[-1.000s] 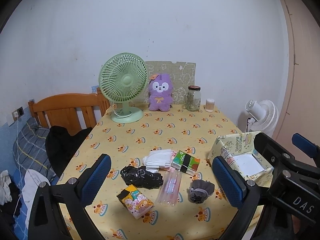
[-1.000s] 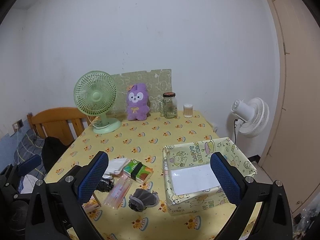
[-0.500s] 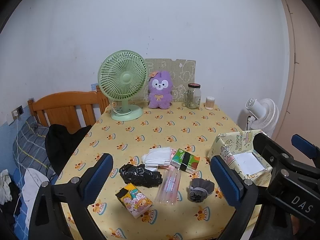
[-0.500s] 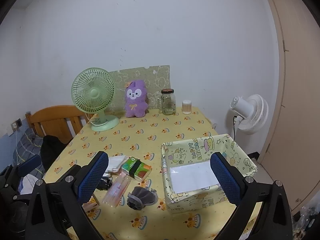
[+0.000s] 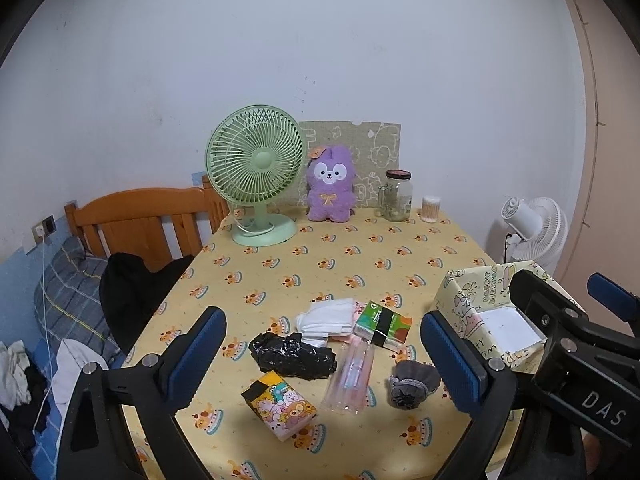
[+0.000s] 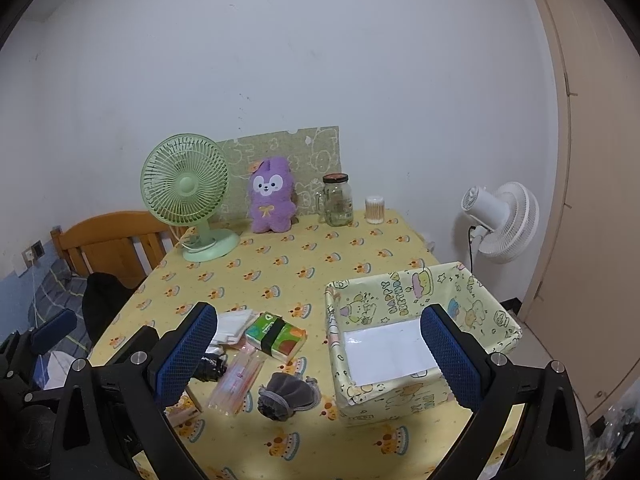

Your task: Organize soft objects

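left gripper wide open, empty, above table | tissue pack, black bag, white cloth, green pack, grey pouch clustered near front edge | box right of them | right gripper wide open, empty

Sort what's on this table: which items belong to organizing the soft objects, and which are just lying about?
Job items: grey velvet drawstring pouch, crumpled black plastic bag, folded white cloth, green tissue pack, cartoon tissue pack, paper-wrapped cartoon box.

Lying about: green desk fan, purple plush rabbit, lidded glass jar, white floor fan.
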`<action>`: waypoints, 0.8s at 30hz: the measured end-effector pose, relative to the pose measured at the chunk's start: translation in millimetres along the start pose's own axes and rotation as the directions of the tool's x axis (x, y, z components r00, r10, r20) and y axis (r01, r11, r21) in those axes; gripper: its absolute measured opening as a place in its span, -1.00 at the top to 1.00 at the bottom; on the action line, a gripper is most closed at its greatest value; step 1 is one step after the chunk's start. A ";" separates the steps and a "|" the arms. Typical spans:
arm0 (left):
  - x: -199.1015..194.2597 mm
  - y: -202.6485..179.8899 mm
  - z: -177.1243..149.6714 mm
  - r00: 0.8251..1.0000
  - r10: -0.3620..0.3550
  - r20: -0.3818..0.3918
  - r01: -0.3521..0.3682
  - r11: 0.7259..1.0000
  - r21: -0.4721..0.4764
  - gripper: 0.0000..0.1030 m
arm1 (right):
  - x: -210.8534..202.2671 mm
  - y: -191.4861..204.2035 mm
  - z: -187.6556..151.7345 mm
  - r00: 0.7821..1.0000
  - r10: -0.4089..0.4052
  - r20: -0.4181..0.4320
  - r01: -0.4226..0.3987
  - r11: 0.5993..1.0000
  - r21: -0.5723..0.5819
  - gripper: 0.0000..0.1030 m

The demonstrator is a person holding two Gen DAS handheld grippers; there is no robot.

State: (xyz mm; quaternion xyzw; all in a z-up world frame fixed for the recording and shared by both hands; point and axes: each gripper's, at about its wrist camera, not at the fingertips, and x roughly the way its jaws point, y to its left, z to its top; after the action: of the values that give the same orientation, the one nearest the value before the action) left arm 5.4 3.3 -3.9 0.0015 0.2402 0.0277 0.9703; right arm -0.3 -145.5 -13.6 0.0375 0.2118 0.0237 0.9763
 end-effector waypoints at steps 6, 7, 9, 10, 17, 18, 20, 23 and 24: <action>9.7 -0.5 -2.5 0.999 -0.026 -0.044 0.025 1.000 -0.011 -0.80 | 3.4 1.0 -1.0 1.000 0.001 -0.007 -0.001 1.000 -0.001 -0.99; 10.7 -1.0 -3.1 0.999 -0.021 -0.045 0.020 1.000 -0.009 -0.79 | 4.0 1.5 -1.7 1.000 -0.001 -0.008 0.001 1.000 -0.003 -0.99; 12.4 -1.5 -4.4 0.999 -0.003 -0.042 0.003 1.000 -0.005 -0.79 | 6.4 3.8 -2.7 1.000 -0.005 -0.010 0.005 1.000 -0.011 -0.99; 12.6 -1.5 -5.2 0.999 -0.001 -0.041 0.001 1.000 -0.004 -0.79 | 7.7 4.9 -3.3 1.000 -0.002 -0.011 0.002 1.000 -0.013 -0.99; 24.2 4.2 -11.7 0.998 0.012 -0.061 -0.013 1.000 -0.007 -0.77 | 19.0 14.9 -8.1 1.000 0.001 -0.015 -0.001 1.000 -0.028 -0.98; 26.1 5.6 -12.8 0.998 0.011 -0.066 -0.011 1.000 -0.007 -0.76 | 21.9 16.6 -9.8 1.000 0.003 -0.020 -0.003 1.000 -0.030 -0.97; 31.8 8.0 -16.2 0.997 0.010 -0.080 -0.011 1.000 -0.009 -0.74 | 27.7 19.8 -13.3 0.999 0.008 -0.034 -0.009 1.000 -0.030 -0.97; 39.3 12.2 -22.4 0.995 0.007 -0.097 -0.008 1.000 -0.012 -0.71 | 37.3 24.3 -19.0 0.999 0.017 -0.052 -0.019 0.999 -0.032 -0.95; 41.5 13.2 -24.2 0.995 0.006 -0.102 -0.007 1.000 -0.013 -0.68 | 39.2 25.7 -20.6 0.998 0.018 -0.056 -0.020 0.999 -0.032 -0.94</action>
State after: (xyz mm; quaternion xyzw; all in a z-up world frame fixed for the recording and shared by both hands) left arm 30.0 18.5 -44.5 -0.0057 0.2892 0.0325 0.9567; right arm 26.1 -116.2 -46.3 0.0230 0.2380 0.0374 0.9703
